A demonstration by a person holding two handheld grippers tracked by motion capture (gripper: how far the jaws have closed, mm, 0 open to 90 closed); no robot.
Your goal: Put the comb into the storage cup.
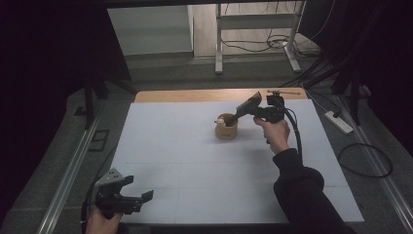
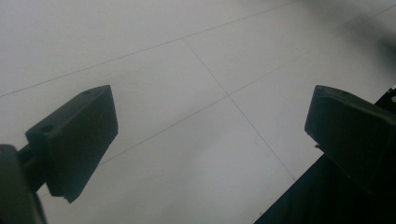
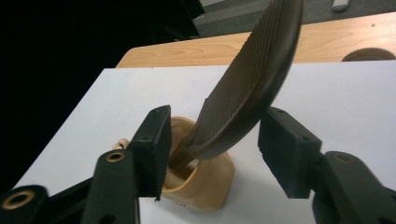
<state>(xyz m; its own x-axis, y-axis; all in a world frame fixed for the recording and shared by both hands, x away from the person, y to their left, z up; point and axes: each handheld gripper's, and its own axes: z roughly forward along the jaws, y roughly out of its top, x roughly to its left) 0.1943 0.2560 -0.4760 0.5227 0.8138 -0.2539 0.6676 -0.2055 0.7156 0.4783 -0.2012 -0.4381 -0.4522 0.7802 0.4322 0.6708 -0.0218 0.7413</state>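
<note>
A small tan wooden cup [image 1: 226, 130] [image 3: 205, 182] stands on the white table top [image 1: 195, 161], right of the middle toward the back. A dark ribbed paddle [image 1: 248, 104] [image 3: 252, 79] leans out of the cup, up and to the right. My right gripper [image 1: 248, 110] [image 3: 212, 149] hovers by the cup with its jaws on either side of the paddle's lower part; a gap shows at the left pad, so it is open. A pale small piece [image 1: 220, 120] also pokes from the cup. My left gripper [image 1: 136, 189] [image 2: 210, 135] rests open over the near left corner, holding nothing.
A bare wooden strip [image 1: 195, 95] runs along the table's far edge. Beyond it stand metal frame legs [image 1: 219, 44] with cables on the floor. A power strip [image 1: 338, 122] lies on the floor at the right, a metal rail [image 1: 73, 165] at the left.
</note>
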